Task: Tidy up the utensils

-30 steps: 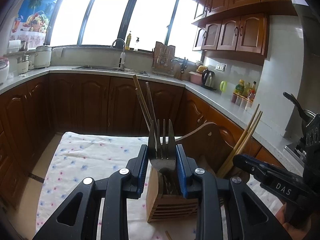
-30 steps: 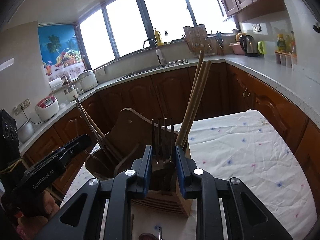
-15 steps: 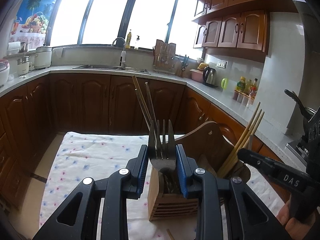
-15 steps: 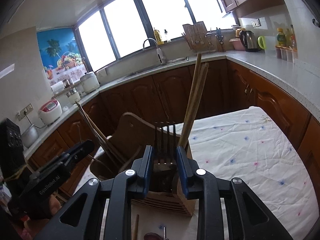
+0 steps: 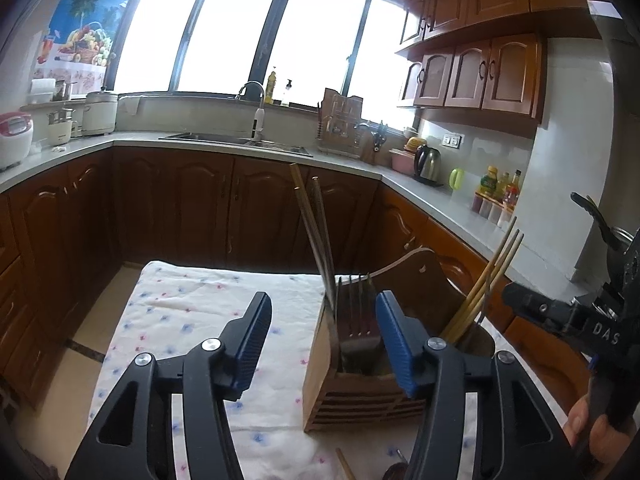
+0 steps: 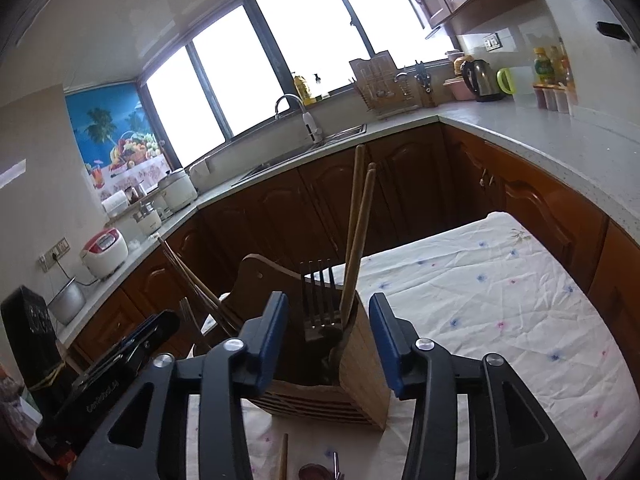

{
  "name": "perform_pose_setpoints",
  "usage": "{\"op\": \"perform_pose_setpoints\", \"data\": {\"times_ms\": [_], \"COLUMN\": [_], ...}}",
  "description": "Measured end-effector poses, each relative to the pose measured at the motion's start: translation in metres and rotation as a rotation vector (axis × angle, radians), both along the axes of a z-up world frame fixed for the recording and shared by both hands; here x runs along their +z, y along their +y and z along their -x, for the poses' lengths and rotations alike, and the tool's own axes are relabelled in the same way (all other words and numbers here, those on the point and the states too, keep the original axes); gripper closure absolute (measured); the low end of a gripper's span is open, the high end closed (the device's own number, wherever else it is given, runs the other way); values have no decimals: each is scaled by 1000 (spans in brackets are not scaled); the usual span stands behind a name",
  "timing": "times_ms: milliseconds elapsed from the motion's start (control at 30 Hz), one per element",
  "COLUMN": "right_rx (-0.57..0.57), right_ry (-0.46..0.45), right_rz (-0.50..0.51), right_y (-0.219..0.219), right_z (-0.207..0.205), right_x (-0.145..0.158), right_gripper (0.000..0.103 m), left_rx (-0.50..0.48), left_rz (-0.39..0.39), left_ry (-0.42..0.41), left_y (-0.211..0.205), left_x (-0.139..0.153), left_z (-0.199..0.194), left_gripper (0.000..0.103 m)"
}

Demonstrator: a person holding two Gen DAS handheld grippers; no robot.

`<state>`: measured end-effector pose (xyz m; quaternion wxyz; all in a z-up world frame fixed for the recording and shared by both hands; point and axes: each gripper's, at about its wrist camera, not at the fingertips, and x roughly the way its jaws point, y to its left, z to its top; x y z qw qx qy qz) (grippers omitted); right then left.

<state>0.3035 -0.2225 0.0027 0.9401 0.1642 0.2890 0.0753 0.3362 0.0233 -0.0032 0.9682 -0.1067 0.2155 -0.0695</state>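
Observation:
A wooden slatted utensil holder (image 5: pixel 360 396) (image 6: pixel 360 380) stands on the flowered tablecloth. A metal fork (image 5: pixel 358 316) stands tines-up in its near compartment, beside dark chopsticks (image 5: pixel 316 236). Light wooden chopsticks (image 5: pixel 488 280) lean in the compartment on the right. In the right wrist view another fork (image 6: pixel 320 300) stands tines-up beside wooden chopsticks (image 6: pixel 358 232). My left gripper (image 5: pixel 324 344) is open and empty, its jaws apart in front of the holder. My right gripper (image 6: pixel 328 340) is open and empty in front of the holder too.
The tablecloth (image 5: pixel 192 312) (image 6: pixel 500 304) covers the table. A chopstick end (image 5: pixel 344 464) and small utensil pieces (image 6: pixel 316 468) lie on the cloth at the near edge. Brown cabinets and a grey counter (image 5: pixel 436 200) with sink, kettle and bottles ring the table.
Both grippers have opened and let go of their forks, which now stand lower in the holder. Both grippers have drawn back a little.

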Motion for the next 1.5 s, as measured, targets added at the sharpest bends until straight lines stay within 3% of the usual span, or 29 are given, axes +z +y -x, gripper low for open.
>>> {"op": "perform_pose_setpoints", "data": {"times_ms": [100,167,267,467,1300,1500], "right_rx": [4,12,23,22,19,42], "right_ry": [-13,-29,-46,-50,-49,-50], "right_rz": [-12,-19,-24,-38,-104,-82], "right_y": [-1,0,3,2,-2,4], "right_z": [5,11,19,34,129,153], "right_x": [4,6,10,12,11,9], "right_gripper": [39,22,13,12,12,10], "left_rx": [11,26,34,42,70,66], "left_rz": [-1,-6,-10,9,64,25], "left_ry": [-1,-3,-7,1,87,76], "left_y": [3,4,6,15,44,39], "left_x": [2,4,6,7,16,21], "left_z": [9,17,28,52,158,188], "left_gripper": [36,21,13,8,6,6]}}
